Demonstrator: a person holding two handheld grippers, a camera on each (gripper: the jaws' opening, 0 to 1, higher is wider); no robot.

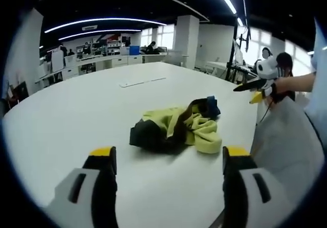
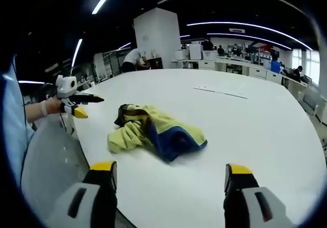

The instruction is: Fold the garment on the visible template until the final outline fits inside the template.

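Note:
A crumpled yellow and dark blue garment (image 1: 176, 130) lies in a heap on the white table (image 1: 76, 120), close to its edge. My left gripper (image 1: 168, 154) stands open in front of it, jaws wide apart and holding nothing. From the opposite side, the garment (image 2: 153, 131) lies beyond my right gripper (image 2: 171, 167), also open and holding nothing. A hand holds the right gripper (image 1: 255, 87) off the table edge in the left gripper view. The left gripper (image 2: 79, 104) hangs beside the edge in the right gripper view. A thin pale line (image 1: 142, 82) marks the table farther back.
The table edge (image 1: 255, 131) runs just beside the garment, with the person's pale clothing (image 1: 286, 146) beyond it. A white column (image 2: 158, 39), office desks (image 1: 102, 62) and people lie far behind. Bare tabletop (image 2: 265, 126) stretches around the heap.

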